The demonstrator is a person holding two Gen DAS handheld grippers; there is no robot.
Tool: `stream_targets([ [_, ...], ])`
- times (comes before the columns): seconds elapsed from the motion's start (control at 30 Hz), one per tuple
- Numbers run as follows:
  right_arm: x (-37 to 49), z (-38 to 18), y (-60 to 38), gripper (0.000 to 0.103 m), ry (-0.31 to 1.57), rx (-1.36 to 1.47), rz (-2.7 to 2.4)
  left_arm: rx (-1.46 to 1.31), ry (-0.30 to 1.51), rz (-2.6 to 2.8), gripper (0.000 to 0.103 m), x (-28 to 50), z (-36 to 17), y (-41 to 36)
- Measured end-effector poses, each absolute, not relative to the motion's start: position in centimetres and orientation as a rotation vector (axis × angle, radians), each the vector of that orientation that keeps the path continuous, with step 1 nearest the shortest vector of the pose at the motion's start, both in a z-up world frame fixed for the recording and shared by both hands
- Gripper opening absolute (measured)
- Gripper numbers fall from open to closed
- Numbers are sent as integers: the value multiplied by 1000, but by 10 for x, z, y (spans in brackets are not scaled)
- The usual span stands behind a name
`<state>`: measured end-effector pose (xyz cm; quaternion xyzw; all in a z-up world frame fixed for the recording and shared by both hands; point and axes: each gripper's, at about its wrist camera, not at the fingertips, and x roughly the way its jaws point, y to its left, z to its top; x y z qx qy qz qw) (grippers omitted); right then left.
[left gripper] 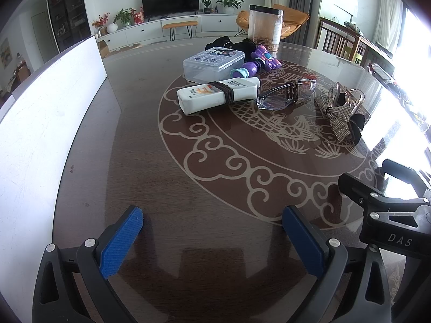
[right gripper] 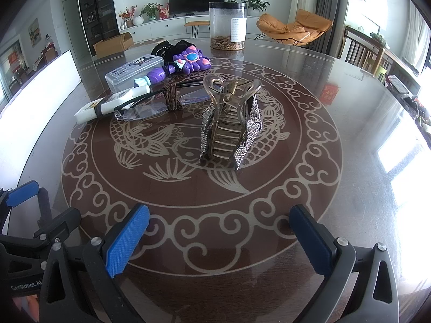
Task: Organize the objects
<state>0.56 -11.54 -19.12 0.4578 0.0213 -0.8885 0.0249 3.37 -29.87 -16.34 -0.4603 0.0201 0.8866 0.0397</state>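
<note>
On the round brown table [left gripper: 188,188] lie a white tube [left gripper: 215,95] wound with a brown hair tie, clear glasses [left gripper: 285,97], a rhinestone hair claw [left gripper: 340,113], a purple toy wand [left gripper: 256,63] and a clear lidded box [left gripper: 212,63]. My left gripper [left gripper: 212,237] is open and empty, low over the near table edge. My right gripper [right gripper: 221,237] is open and empty, with the hair claw [right gripper: 231,123] a short way ahead of it. The right wrist view also shows the glasses [right gripper: 159,105], the tube [right gripper: 107,105], the wand [right gripper: 180,64] and the box [right gripper: 134,71].
A tall clear jar [left gripper: 265,28] with a black lid stands at the table's far side, next to black cloth [left gripper: 231,44]. A white board [left gripper: 40,123] stands along the left edge. The right gripper's body [left gripper: 390,215] shows at the lower right.
</note>
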Motion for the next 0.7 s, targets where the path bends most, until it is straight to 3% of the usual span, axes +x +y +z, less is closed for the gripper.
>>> stream_targets([
  [0.7,5,-191,-115,103,67,1415,-2746,-1411,61,2719,103,32,-164,-298],
])
